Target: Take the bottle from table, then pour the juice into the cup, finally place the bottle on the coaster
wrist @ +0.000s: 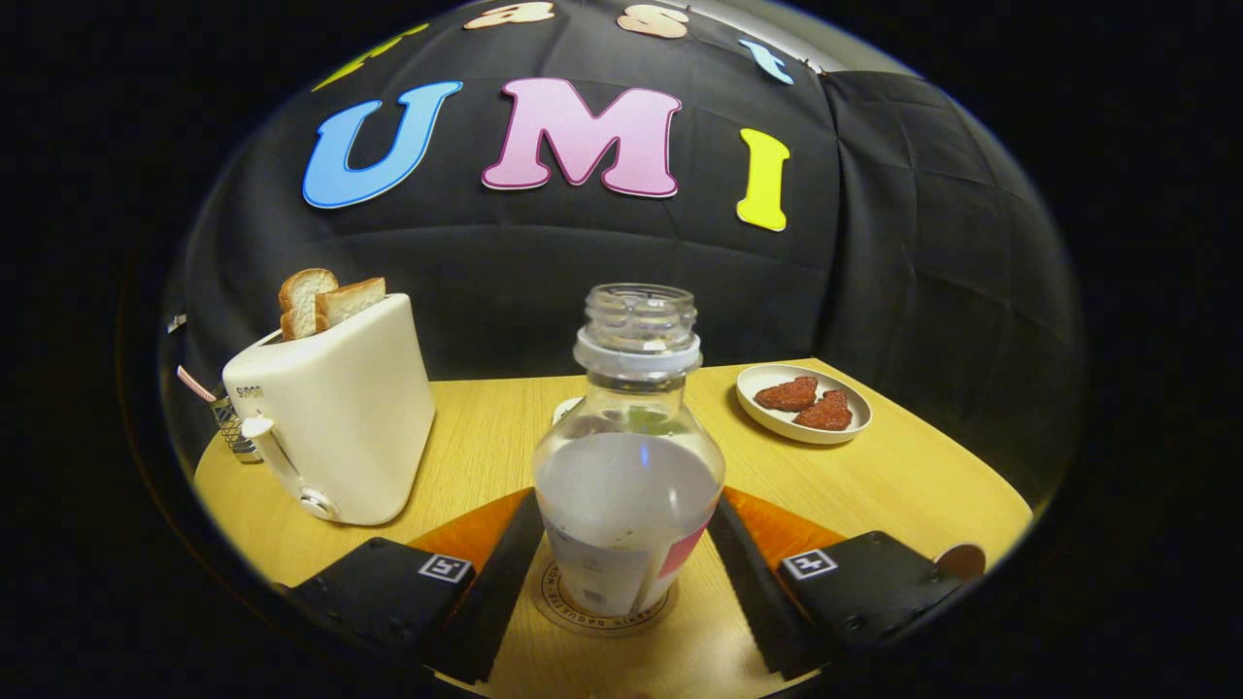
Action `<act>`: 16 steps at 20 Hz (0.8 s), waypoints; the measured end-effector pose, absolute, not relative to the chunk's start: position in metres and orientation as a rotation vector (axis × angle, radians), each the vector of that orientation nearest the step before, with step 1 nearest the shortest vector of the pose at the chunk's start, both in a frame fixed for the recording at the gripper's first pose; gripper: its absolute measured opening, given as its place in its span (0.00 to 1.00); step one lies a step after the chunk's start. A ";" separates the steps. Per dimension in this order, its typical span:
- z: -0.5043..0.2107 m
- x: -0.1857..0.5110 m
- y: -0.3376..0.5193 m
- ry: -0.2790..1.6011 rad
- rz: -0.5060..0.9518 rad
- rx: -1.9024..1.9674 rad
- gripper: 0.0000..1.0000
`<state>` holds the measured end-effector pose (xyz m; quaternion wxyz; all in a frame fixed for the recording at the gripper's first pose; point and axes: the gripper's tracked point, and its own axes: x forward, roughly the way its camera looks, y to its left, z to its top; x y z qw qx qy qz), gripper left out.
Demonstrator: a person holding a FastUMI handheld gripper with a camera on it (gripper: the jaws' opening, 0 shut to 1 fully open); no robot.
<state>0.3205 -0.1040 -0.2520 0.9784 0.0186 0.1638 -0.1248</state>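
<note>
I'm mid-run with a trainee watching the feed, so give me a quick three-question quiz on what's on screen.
1. True or false: the bottle has its cap on.
2. Multiple choice: what is the bottle standing on? A) the plate B) the coaster C) bare table
3. Short answer: what sticks out of the top of the toaster?

Key
1. False: the threaded neck is open.
2. B: the round coaster shows under the bottle's base, between the fingers of the gripper, which flank the bottle closely.
3. Two slices of bread.
</note>
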 end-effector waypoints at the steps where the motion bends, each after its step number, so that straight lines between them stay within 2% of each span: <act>1: -0.251 0.316 -0.104 0.337 -0.252 0.038 0.99; 10: -0.226 0.265 -0.098 0.356 -0.265 0.030 0.97; 16: -0.180 0.212 -0.088 0.302 -0.220 0.001 0.97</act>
